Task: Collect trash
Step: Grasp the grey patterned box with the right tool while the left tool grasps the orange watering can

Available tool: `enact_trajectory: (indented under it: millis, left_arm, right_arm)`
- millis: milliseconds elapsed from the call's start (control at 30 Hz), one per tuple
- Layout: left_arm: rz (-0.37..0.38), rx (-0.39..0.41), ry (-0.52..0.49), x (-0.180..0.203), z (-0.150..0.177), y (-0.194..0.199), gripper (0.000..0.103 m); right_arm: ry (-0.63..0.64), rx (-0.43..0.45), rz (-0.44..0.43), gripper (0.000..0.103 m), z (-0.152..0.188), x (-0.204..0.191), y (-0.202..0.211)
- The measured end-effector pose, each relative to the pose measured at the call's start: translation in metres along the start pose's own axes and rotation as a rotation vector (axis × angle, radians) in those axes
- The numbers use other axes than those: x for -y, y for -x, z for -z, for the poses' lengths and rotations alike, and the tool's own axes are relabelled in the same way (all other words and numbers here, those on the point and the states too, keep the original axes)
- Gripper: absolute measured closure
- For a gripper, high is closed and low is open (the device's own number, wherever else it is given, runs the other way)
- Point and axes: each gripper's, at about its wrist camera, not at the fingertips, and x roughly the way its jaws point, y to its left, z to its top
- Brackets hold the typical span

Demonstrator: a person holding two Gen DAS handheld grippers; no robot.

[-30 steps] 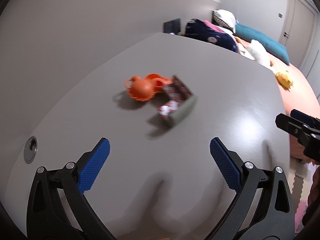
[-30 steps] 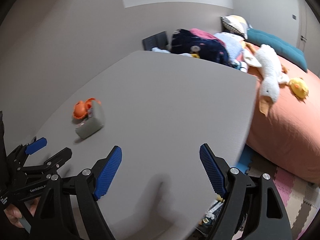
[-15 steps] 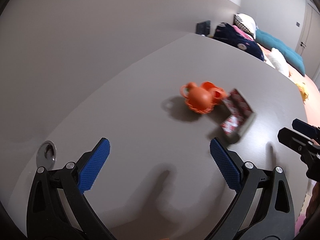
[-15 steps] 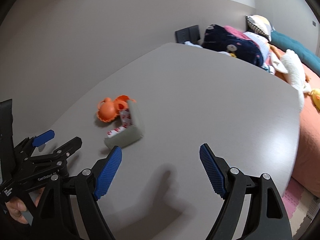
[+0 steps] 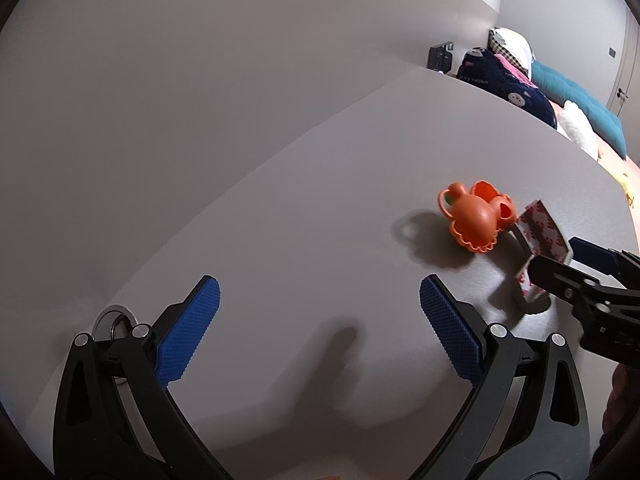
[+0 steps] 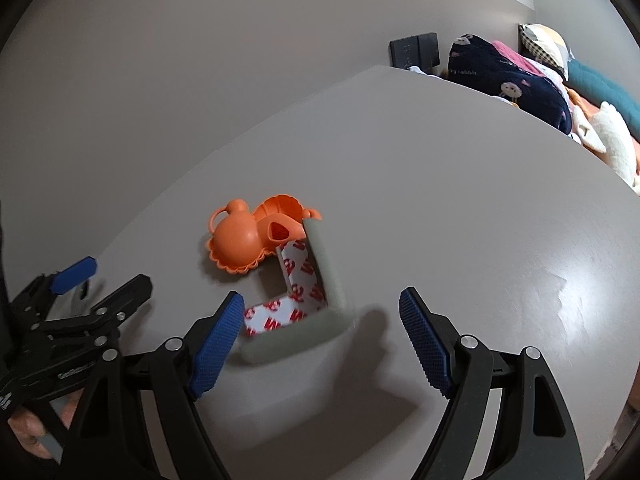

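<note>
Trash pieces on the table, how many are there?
2: an orange plastic toy by the wall side, and a grey foam corner strip touching it, nearer the right tool.

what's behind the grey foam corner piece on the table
Right behind the grey foam corner piece lie orange plastic toy pieces, close against its far end on the table. The foam's upright arm hides whether they touch. Its inner faces carry white backing with red print.

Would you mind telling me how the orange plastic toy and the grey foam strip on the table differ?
The orange toy is rounded, glossy and scalloped at its edge; the foam strip is matte grey, bent into an L, with red-printed white backing. The strip sits nearer the right gripper than the toy. Both rest on the table, side by side.
</note>
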Motion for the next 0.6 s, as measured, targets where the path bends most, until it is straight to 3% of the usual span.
enact_trajectory:
  millis: [167, 267, 300, 333, 433, 600]
  left_arm:
    - [0.008, -0.002, -0.001, -0.001, -0.003, -0.003, 0.006]
    - [0.020, -0.002, -0.014, 0.005, -0.005, -0.005, 0.006]
    - [0.022, -0.002, -0.019, 0.007, -0.007, -0.006, 0.006]
    - [0.028, 0.000, -0.027, 0.010, -0.007, -0.006, 0.006]
    - [0.049, 0.001, -0.042, 0.017, -0.010, -0.007, 0.006]
    - [0.092, -0.003, -0.051, 0.027, -0.014, -0.011, 0.006]
  right_arm:
    - [0.017, -0.004, 0.011, 0.026, -0.001, -0.002, -0.009]
    - [0.027, -0.010, -0.015, 0.037, -0.001, -0.002, -0.007]
    - [0.029, -0.015, -0.033, 0.048, -0.002, -0.003, -0.007]
    - [0.030, -0.022, -0.054, 0.049, -0.002, -0.004, -0.007]
    - [0.038, -0.004, -0.037, 0.063, -0.002, -0.004, 0.000]
    - [0.042, 0.029, 0.007, 0.068, -0.006, 0.004, 0.010]
